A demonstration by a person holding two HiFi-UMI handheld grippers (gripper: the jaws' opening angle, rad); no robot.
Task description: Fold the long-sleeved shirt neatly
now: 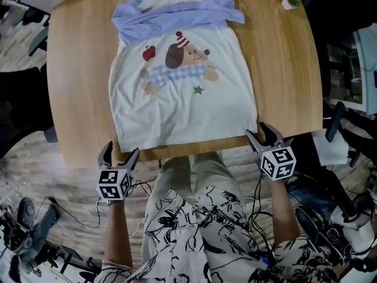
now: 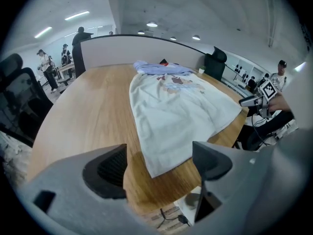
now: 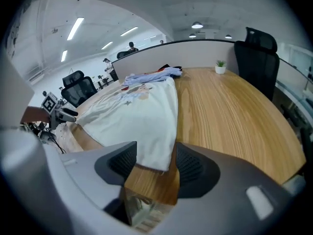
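A white long-sleeved shirt (image 1: pixel 182 93) with a dog print lies flat on the wooden table (image 1: pixel 76 69). Its light blue sleeves (image 1: pixel 177 13) are folded across the chest below the red collar. My left gripper (image 1: pixel 120 152) is at the table's near edge by the hem's left corner (image 2: pixel 154 173). Its jaws stand wide apart and the corner lies just ahead of them, untouched. My right gripper (image 1: pixel 259 133) is at the hem's right corner (image 3: pixel 161 168). That corner lies between its open jaws (image 3: pixel 154 163), with a gap to each pad.
A small potted plant (image 1: pixel 290 3) stands at the table's far right. A black office chair (image 3: pixel 257 53) is beyond that side. The person's patterned clothing (image 1: pixel 194 229) is right at the near edge. Cables and equipment lie on the floor around (image 1: pixel 35 229).
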